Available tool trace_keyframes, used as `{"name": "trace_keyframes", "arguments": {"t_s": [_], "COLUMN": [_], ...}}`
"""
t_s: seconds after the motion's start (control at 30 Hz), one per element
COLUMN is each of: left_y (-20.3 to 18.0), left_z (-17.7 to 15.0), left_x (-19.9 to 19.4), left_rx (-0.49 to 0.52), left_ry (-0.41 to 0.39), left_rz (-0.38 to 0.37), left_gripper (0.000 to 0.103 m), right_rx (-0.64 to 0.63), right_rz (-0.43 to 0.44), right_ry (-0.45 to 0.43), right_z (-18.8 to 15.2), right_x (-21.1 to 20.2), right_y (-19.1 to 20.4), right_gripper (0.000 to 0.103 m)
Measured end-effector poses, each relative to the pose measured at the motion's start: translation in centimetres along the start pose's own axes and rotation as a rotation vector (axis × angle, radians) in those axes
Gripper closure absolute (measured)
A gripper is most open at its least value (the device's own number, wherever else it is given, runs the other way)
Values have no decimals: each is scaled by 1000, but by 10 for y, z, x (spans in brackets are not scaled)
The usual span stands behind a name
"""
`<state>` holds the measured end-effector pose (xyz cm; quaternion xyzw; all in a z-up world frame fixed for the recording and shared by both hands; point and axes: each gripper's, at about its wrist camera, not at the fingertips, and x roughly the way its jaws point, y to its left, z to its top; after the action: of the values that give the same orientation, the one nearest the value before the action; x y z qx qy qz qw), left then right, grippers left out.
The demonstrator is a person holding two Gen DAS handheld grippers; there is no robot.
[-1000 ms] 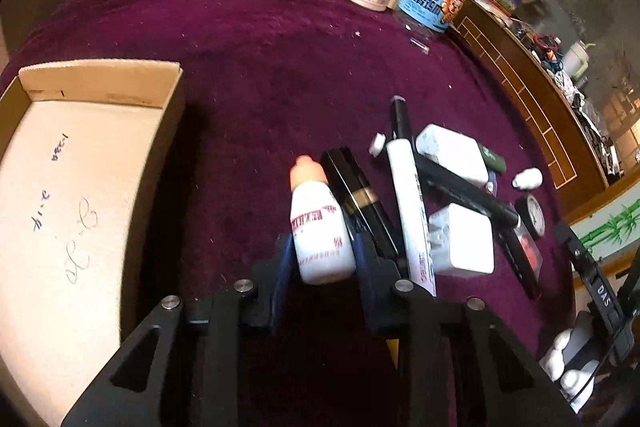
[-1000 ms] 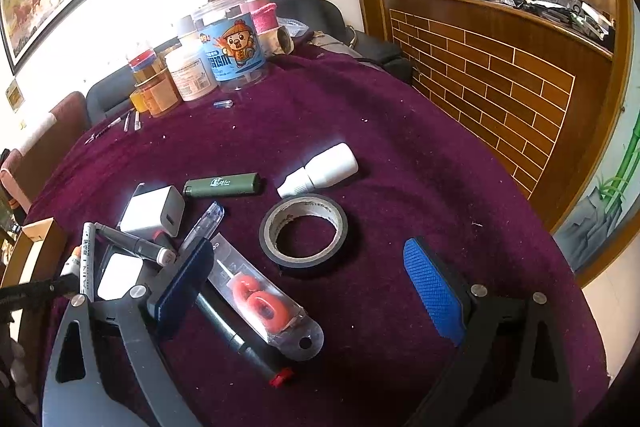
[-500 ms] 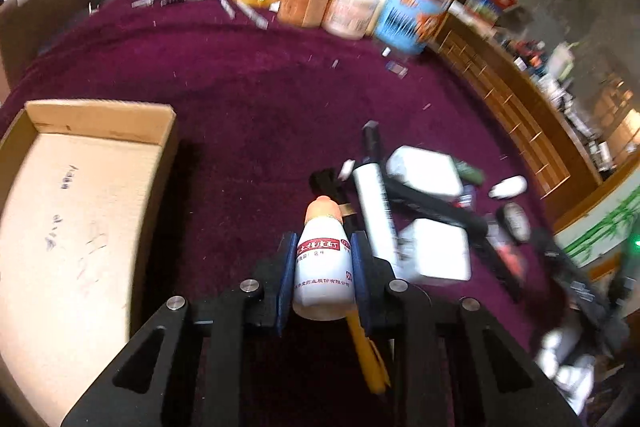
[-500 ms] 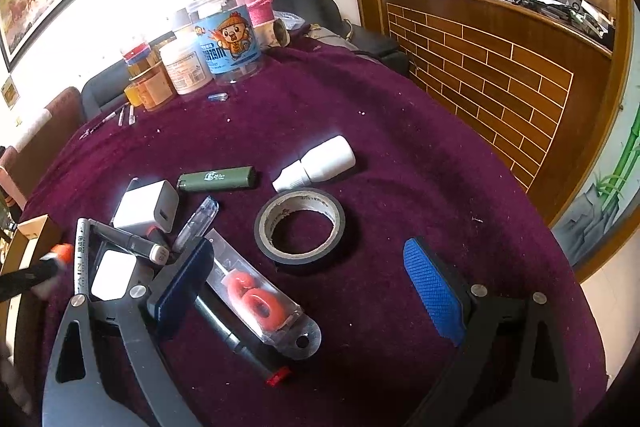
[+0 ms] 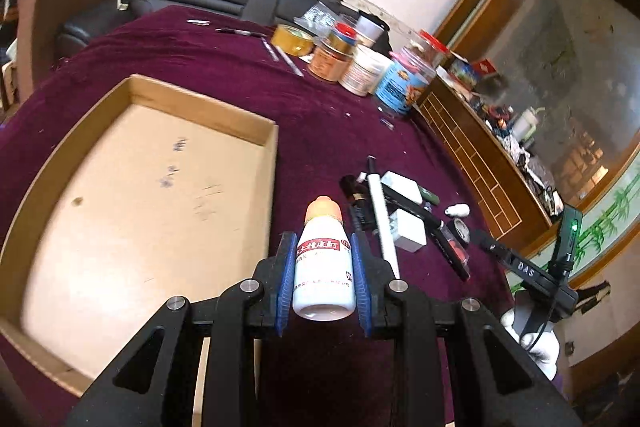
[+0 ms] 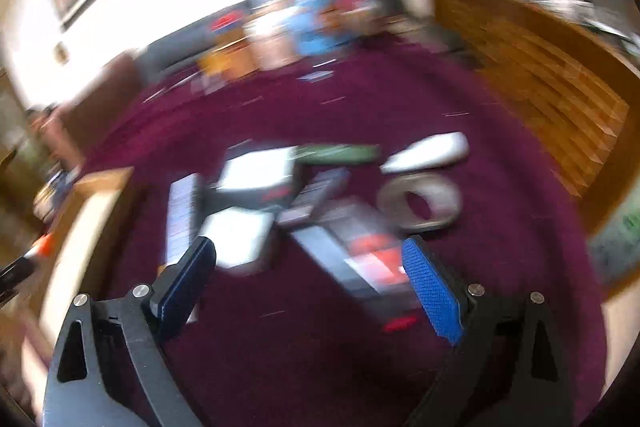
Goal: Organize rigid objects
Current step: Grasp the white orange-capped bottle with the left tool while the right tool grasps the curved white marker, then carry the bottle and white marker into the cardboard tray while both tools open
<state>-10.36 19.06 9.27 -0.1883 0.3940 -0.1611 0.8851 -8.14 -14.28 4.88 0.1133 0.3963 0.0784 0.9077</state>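
The left tool is gripping a small white bottle with an orange cap, its blue pads pressing on both sides of the body, the cap pointing away from the camera. The bottle is hanging above the maroon cloth of the bench, just beside the right wall of the shallow cardboard tray. To the right a pile of items is lying on the cloth: a white marker, two white chargers and a black pen. Jars are standing at the far edge. The right tool is standing wide apart with nothing between its pads, over a blurred tape roll and a white charger
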Motion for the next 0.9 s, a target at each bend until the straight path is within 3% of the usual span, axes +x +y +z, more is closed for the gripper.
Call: {"name": "trace_keyframes", "arguments": {"t_s": [0.03,0.07,0.13,0.17,0.33,0.5,0.6,0.63,0.9], "left_y": [5,7,12,13,29,43,45,46,53], "left_z": [-1,-2,-6,-6,-9,-8,-12,-12,-4], "left_x": [-5,-7,-16,-19,-35,-37,-36,-35,-36], "left_rx": [-10,-15,-18,-18,-31,-55,-61,-65,-71], "left_ry": [-11,-19,-43,-50,-78,-90,-86,-82,-81], "left_rz": [0,-2,-1,2,7,5,0,-1,-8], "left_gripper": [80,80,80,80,80,80,80,80,80], "right_rx": [-18,-28,-49,-53,-34,-14,-1,13,73], "right_rz": [51,78,126,138,157,121,71,76,190], "right_ry": [33,54,113,131,203,239,235,234,185], "right_z": [-2,-4,-10,-13,-20,-11,-8,-7,-6], "right_x": [7,12,27,33,58,85,94,92,50], "right_y": [14,23,42,49,69,80,79,77,72], "right_gripper": [16,31,51,57,59,60,86,91,91]}}
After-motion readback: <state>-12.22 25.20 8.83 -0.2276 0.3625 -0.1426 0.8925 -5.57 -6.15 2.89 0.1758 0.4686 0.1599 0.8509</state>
